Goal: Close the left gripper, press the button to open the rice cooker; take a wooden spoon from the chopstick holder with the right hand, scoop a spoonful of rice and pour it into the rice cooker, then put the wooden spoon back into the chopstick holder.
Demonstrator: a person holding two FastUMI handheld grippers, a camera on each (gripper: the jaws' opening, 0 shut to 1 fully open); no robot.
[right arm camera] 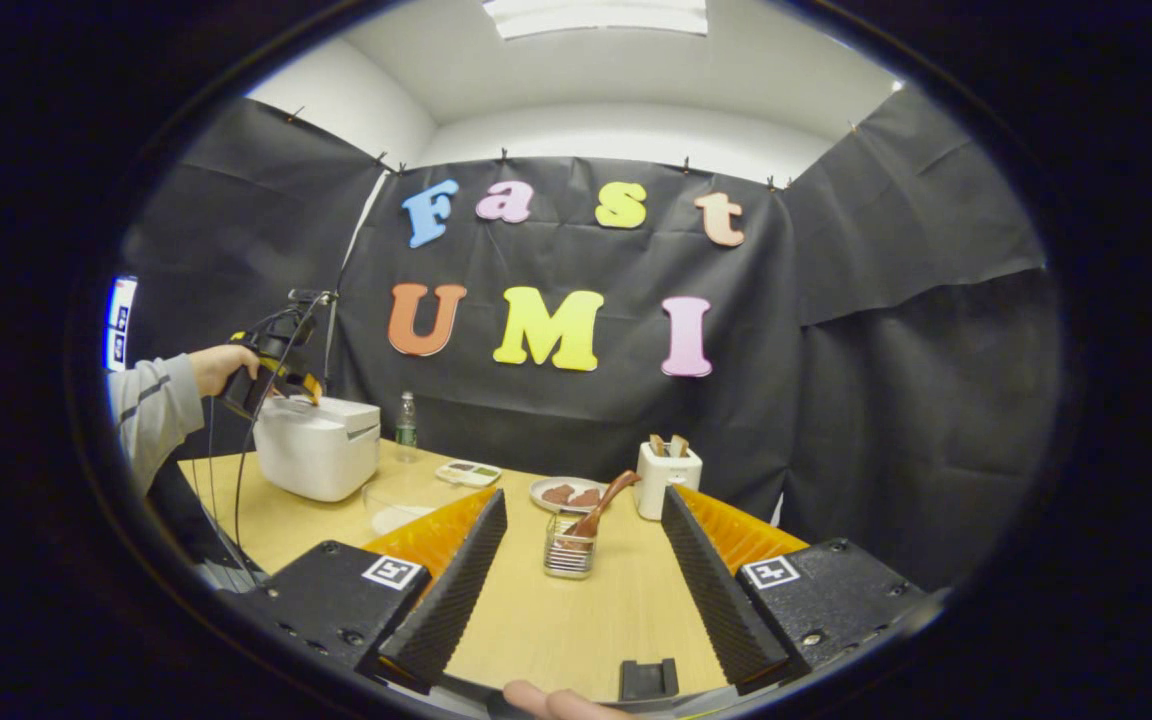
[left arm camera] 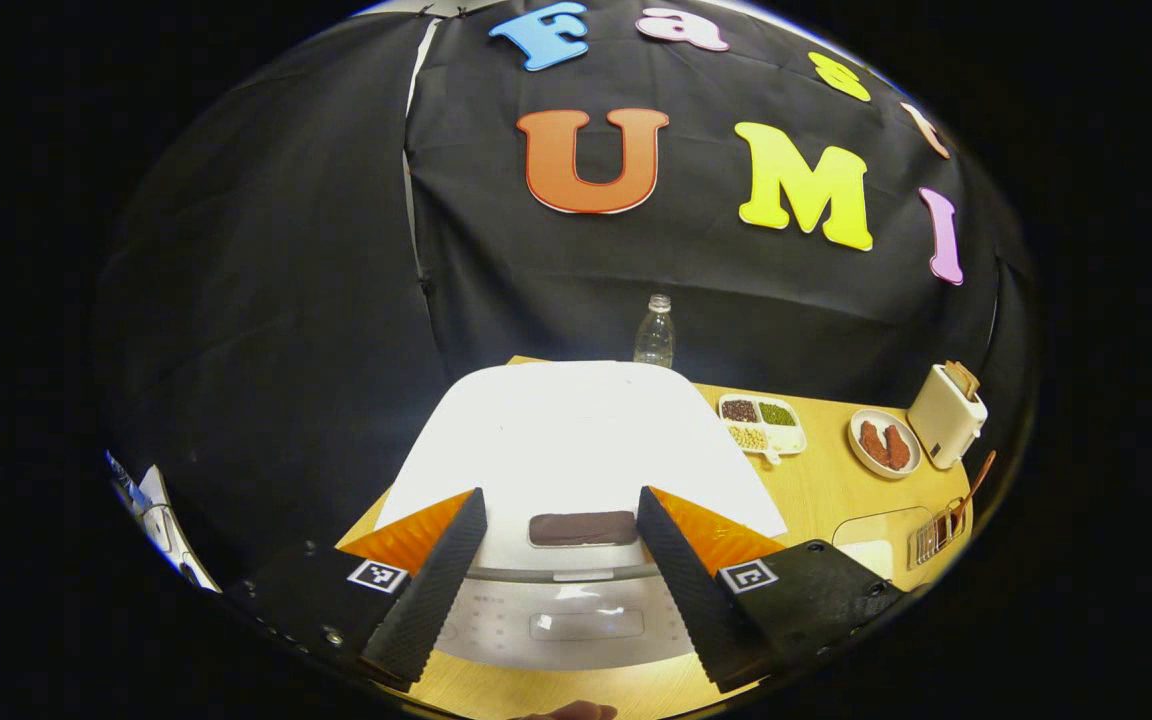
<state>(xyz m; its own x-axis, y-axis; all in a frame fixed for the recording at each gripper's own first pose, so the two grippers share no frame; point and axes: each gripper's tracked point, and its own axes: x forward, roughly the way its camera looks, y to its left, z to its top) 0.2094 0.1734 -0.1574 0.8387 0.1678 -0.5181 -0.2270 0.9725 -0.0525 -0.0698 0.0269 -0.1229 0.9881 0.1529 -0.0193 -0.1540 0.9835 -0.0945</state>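
While poised over the closed white rice cooker [left arm camera: 576, 440], left gripper [left arm camera: 561, 525] spread wide, dark lid button [left arm camera: 582, 528] framed between its fingers, untouched. Right gripper [right arm camera: 584, 530] likewise spread above the table [right arm camera: 556, 620], wooden spoon [right arm camera: 604, 502] leaning in the chopstick holder [right arm camera: 568, 556] just ahead between its fingers.
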